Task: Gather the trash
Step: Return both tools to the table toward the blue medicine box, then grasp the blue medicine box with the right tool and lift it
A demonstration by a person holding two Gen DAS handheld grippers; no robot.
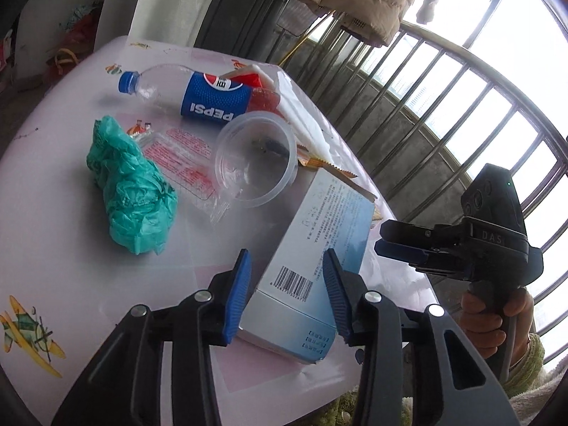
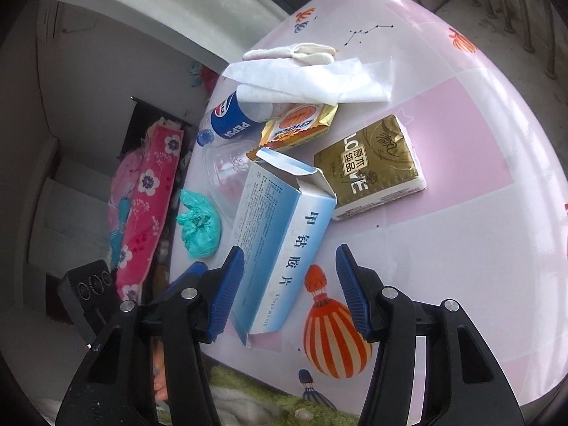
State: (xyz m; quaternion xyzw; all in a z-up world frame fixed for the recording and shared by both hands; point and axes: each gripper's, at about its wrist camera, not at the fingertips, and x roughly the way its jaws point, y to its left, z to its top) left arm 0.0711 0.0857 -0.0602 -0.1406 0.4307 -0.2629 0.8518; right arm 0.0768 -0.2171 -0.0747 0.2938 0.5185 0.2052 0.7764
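The left claw (image 1: 287, 294) has its blue pads apart, one on each side of the near end of a blue and white medicine box (image 1: 312, 248) that lies on the desk (image 1: 53, 234); whether the pads touch the carton cannot be told. The right claw (image 2: 289, 293) is likewise spread wide, its left pad just beside the same box (image 2: 280, 241) and its right pad over a printed striped balloon (image 2: 333, 333) on the desk cover (image 2: 461, 248), gripping nothing. The box's far flap stands open. Beyond it in the left wrist view sit a clear plastic cup (image 1: 255, 159), a clear printed wrapper (image 1: 181, 163), and a crumpled green plastic bag (image 1: 131, 184) to the left. Farther back lies an emptied Pepsi bottle (image 1: 213, 99) on its side, blue cap pointing left. In the right wrist view a gold tissue pack (image 2: 376, 167) rests just right of the box, an orange snack wrapper (image 2: 298, 124) sits behind it, and white tissue paper (image 2: 312, 81) drapes over the bottle's end.
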